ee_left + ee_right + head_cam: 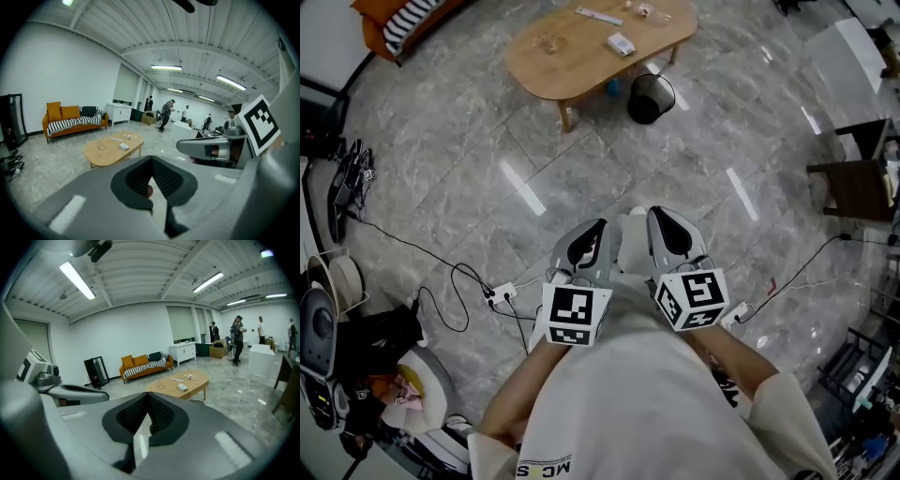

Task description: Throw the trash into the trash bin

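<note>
Grippers counted: two, left gripper and right gripper. Worktop: one, wooden. Trash bin: one, black. Small items on worktop: at least four, exact count unclear. Sofa: one, orange. Chair: one, dark.

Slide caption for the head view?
Left gripper and right gripper, both shut, point toward the wooden table and black bin.

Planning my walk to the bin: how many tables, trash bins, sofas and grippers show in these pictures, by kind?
wooden table: 1
black trash bin: 1
orange sofa: 1
grippers: 2 (left gripper, right gripper)
total: 5
</note>
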Motion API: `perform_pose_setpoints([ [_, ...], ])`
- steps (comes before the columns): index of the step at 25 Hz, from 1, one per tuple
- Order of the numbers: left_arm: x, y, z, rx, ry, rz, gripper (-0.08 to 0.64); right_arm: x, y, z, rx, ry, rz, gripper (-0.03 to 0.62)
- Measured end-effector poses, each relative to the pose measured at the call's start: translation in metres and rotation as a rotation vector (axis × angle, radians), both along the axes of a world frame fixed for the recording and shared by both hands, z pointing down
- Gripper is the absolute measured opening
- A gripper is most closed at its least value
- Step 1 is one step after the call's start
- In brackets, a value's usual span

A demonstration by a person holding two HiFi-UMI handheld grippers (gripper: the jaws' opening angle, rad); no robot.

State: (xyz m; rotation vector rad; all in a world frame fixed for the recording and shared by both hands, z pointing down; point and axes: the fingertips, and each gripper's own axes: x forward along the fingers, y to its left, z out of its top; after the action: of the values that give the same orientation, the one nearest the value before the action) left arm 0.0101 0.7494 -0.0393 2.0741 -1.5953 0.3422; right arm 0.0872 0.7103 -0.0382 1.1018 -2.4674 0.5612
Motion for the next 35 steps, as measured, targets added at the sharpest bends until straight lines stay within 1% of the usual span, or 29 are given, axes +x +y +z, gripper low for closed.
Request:
perform_pose_setpoints([
  [4, -0.018, -0.028, 0.006, -0.016, -0.009, 0.005, 0.0, -0.013, -0.036, 0.004, -0.01, 0.004, 0.002, 0.021],
  [7, -0.032, -0.055, 0.012, -0.018, -0.01, -0.015, 0.0, -0.022, -0.066, 0.011, -0.011, 0.011, 0.002, 0.021],
  [12, -0.044, -0.127, 0.023, -0.034, -0.03, -0.035, 0.0, -0.033, -0.143, 0.022, -0.001, 0.001, -0.023, 0.021],
  [16, -0.046, -0.207, 0.028, -0.052, -0.045, -0.049, 0.0, -0.039, -0.222, 0.025, 0.022, 0.014, -0.078, 0.021],
  [19, -0.041, -0.26, 0.037, -0.103, -0.052, -0.049, 0.0, -0.037, -0.278, 0.027, 0.031, 0.015, -0.101, 0.021],
  [25, -0.03, -0.358, 0.046, -0.162, -0.067, -0.058, 0.0, -0.035, -0.369, 0.037, 0.003, -0.007, -0.17, 0.021],
  [29, -0.03, -0.41, 0.052, -0.187, -0.077, -0.053, 0.0, -0.034, -0.424, 0.044, 0.005, -0.028, -0.146, 0.021],
  [32, -0.033, -0.433, 0.057, -0.195, -0.081, -0.048, 0.0, -0.038, -0.45, 0.05, 0.018, -0.016, -0.144, 0.021],
  [35, -0.043, -0.458, 0.066, -0.196, -0.084, -0.049, 0.0, -0.048, -0.474, 0.059, 0.017, -0.014, -0.144, 0.021],
])
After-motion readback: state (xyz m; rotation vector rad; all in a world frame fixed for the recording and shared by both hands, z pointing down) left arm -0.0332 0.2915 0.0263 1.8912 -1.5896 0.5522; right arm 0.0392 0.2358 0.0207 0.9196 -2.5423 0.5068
